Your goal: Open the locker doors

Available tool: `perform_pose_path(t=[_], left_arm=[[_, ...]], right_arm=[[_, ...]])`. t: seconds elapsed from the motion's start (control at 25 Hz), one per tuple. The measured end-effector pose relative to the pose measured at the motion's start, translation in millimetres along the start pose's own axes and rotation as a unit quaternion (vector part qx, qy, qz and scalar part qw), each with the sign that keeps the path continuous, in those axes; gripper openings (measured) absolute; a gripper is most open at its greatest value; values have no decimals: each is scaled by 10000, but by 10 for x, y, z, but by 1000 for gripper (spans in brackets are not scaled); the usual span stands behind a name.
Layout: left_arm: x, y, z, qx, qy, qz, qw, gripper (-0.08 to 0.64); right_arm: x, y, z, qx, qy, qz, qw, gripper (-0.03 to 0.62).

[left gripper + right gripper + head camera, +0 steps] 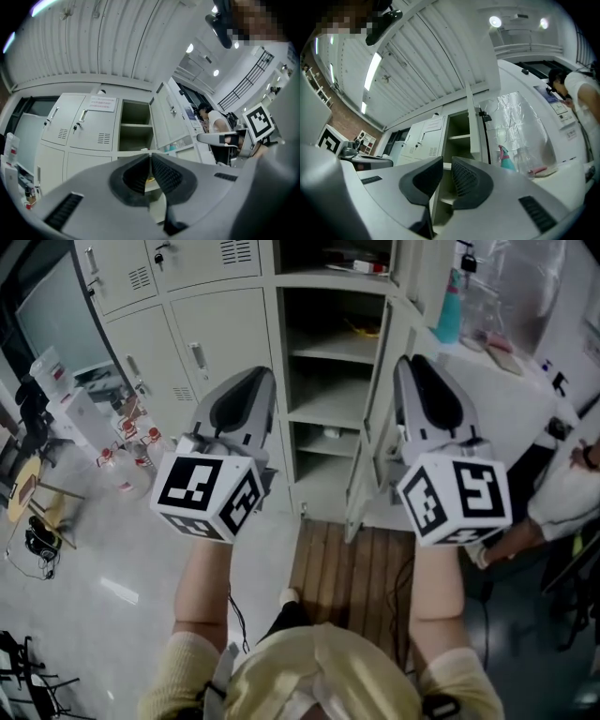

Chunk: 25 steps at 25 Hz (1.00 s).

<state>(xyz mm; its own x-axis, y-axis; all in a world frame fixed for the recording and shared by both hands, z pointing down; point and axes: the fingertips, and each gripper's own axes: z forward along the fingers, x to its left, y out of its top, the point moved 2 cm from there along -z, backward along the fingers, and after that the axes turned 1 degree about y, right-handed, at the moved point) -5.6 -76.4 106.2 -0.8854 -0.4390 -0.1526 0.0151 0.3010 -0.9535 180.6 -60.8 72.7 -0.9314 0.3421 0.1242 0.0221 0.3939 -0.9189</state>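
Grey steel lockers (pixel 122 282) fill the wall from 10 to 12 o'clock in the head view. The centre column (pixel 328 352) already stands open, showing bare shelves. Its door (pixel 375 399) is swung out edge-on at 1 o'clock. The doors to its left are still shut, and the nearest closed door (pixel 230 334) carries its handle (pixel 199 354) on the left edge.

**Tool state**
- The left gripper (pixel 150 155) has its jaw tips together and holds nothing.
- The right gripper (pixel 447 158) has its jaws a narrow gap apart, also empty.
- Neither gripper touches the lockers; both are held clear in front of the open column.

**Step in hand (judged):** reach for the handle of the next closed door.

**Procedure**
1. Spread the left jaws fully before approaching, since closed tips cannot straddle the handle.
2. Bring the gripper toward 11 o'clock, squarely onto the handle, with one jaw on each side of it.
3. Close until the pads seat, and do not pull before that.
4. The hinges probably sit on the right edge, so draw the door outward along its arc rather than straight back.
5. Keep the right gripper away from the swing path and from the door that is already open.
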Motion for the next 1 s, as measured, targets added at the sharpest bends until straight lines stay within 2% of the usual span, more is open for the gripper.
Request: perform_pose_path(t=[0.44,0.72,1.0], left_arm=[[80,-594,-367,350,263,-571,9974,5],[100,-935,-481,717,456,-519,9950,5],[114,-1278,-564,992,522,-736,9910,3]], right_arm=[[234,-841,-229,669,33,370,9971,23],[292,-1304,-327,1031,137,567,9930,11],[307,-1674,-383,1373,149,796,9872,6]])
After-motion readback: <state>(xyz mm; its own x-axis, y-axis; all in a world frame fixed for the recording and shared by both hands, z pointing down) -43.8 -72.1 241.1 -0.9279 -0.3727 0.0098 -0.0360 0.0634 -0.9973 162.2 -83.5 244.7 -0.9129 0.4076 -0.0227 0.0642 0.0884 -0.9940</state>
